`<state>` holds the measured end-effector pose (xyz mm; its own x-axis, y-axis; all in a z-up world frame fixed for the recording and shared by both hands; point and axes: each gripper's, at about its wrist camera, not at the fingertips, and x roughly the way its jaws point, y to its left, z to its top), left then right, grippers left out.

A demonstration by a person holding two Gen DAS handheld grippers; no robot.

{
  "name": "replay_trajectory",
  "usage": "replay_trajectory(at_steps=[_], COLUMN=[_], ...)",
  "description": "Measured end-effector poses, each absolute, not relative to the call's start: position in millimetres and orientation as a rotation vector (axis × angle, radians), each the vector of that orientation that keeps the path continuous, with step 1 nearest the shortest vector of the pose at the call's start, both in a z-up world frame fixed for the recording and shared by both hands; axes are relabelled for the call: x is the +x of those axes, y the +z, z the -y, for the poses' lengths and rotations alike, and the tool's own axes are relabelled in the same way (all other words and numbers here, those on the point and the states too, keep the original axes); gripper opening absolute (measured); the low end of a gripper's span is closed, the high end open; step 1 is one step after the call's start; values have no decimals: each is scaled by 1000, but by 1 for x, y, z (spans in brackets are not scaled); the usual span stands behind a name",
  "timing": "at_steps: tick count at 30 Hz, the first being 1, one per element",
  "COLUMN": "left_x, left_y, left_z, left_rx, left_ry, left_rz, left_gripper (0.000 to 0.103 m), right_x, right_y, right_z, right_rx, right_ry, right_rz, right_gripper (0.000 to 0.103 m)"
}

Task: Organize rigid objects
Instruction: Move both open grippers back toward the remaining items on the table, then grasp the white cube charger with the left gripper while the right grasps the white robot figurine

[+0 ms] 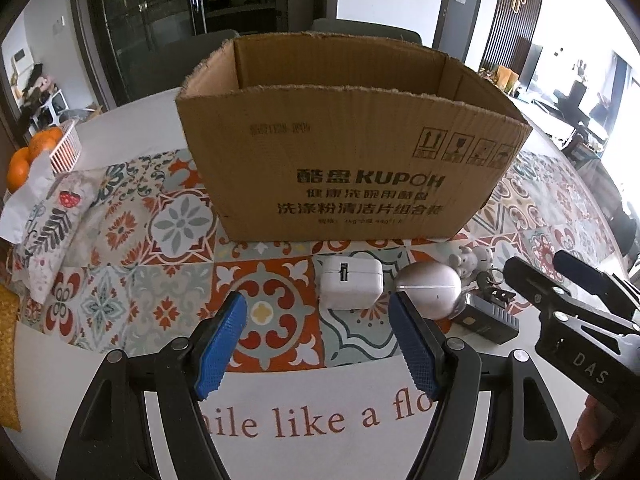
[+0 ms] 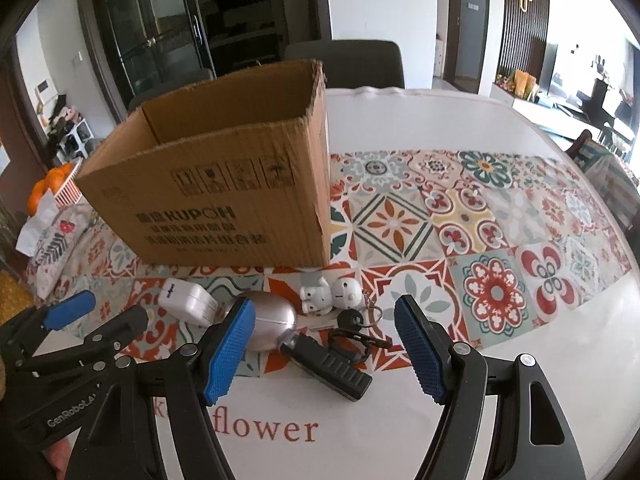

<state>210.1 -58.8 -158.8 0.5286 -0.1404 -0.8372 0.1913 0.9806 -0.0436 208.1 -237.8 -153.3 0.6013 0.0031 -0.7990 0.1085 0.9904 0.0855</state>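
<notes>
An open cardboard box (image 1: 348,152) (image 2: 216,192) stands on the patterned tablecloth. In front of it lie a white charger (image 1: 350,286) (image 2: 188,300), a silver egg-shaped case (image 1: 428,292) (image 2: 272,326), a white figurine keychain (image 1: 470,262) (image 2: 332,294) and a black rectangular device (image 1: 486,318) (image 2: 332,368). My left gripper (image 1: 318,312) hovers open just short of the charger, nothing between its blue pads. My right gripper (image 2: 325,314) hangs open above the black device and keys (image 2: 356,322), its left pad in front of the silver case. Neither touches anything.
A pink basket of oranges (image 1: 64,148) and a floral fabric pouch (image 1: 48,220) with tissue sit at the left. Dark chairs (image 2: 344,60) stand behind the table. The tablecloth (image 2: 500,240) runs on to the right of the box.
</notes>
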Motion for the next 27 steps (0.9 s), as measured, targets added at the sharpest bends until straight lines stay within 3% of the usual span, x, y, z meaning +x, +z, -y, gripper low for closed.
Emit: replay_trajectory(at_steps=[27], left_x=[250], left_y=[-198], left_z=[74], left_rx=[57], left_ry=[-207], left_rz=[-1070], left_gripper=[73], right_x=[258], right_y=[-204], right_z=[251], right_rx=[131], right_ry=[-5], right_rz=[-1024], right_gripper=[72])
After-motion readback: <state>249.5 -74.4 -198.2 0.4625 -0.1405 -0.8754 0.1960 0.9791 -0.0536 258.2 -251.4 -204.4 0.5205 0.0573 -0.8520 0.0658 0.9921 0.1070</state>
